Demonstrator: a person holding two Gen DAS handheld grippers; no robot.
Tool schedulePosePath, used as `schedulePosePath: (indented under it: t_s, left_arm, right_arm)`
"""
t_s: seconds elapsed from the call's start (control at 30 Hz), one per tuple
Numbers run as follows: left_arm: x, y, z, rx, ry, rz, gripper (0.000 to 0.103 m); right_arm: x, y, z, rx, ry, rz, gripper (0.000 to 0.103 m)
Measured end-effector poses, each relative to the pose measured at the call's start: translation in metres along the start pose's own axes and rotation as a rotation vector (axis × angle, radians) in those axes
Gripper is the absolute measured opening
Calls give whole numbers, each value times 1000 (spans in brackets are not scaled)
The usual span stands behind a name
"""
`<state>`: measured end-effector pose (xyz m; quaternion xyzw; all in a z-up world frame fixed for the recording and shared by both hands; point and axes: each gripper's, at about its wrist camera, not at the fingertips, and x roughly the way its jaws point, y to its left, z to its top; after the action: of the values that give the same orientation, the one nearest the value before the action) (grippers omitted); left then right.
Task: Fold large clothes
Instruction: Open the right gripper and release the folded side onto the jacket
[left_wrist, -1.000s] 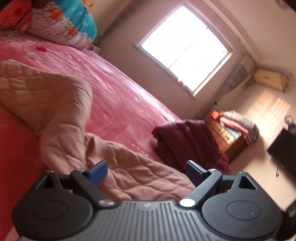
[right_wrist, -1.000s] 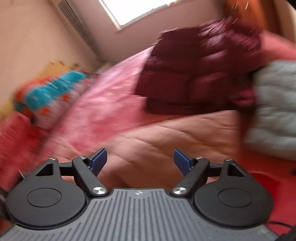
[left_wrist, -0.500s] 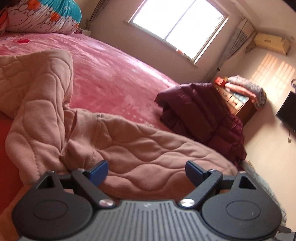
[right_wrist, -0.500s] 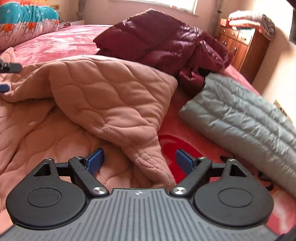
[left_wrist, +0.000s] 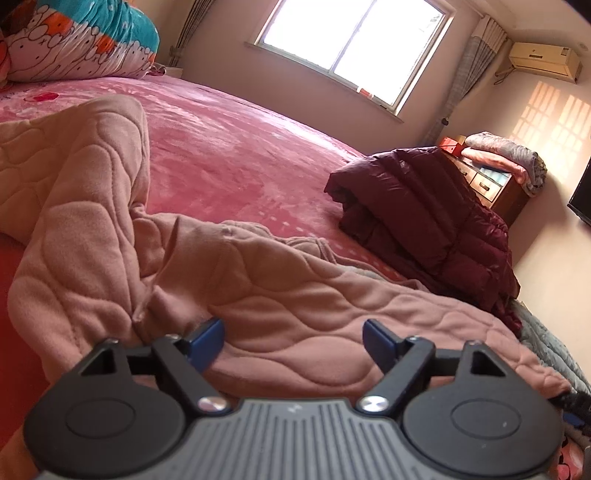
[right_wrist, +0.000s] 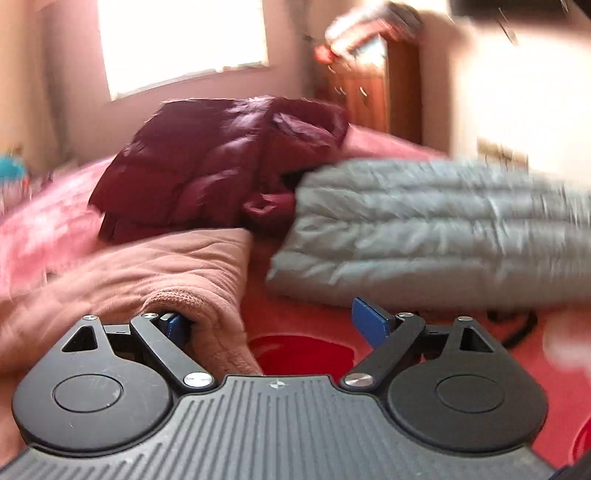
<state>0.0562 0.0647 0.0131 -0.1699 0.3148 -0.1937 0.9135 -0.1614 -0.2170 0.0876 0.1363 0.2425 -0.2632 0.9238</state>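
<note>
Left claw (left_wrist: 291, 341): you hold it spread, low over the pink quilted garment (left_wrist: 280, 295).
Right claw (right_wrist: 271, 326): spread; garment (right_wrist: 155, 269) cuff against its 9 o'clock finger.
Garment: rumpled on the bed (left_wrist: 236, 155).
Maroon jacket (right_wrist: 221, 162): 12 o'clock.
Grey jacket (right_wrist: 424, 229): 2 o'clock.

Quilted garment (left_wrist: 258, 288) spread on the bed (left_wrist: 236, 155), down jacket (left_wrist: 424, 218) behind it, puffer jacket (right_wrist: 424, 236) to its right, pillow (left_wrist: 74, 40) at the bed's far left
</note>
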Motion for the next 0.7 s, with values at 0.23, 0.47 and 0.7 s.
schedulePosePath:
  t_s: [0.23, 0.47, 0.7]
  left_arm:
    - [1, -4, -2, 31, -2, 21, 83]
    - [-9, -12, 0, 55, -24, 12, 84]
    - [-38, -8, 10, -1, -134, -49, 86]
  right_arm:
    - [3, 11, -11, -156, 39, -38, 103]
    - [-24, 15, -20, -235, 95, -13, 103]
    - [-50, 24, -1, -180, -15, 139, 103]
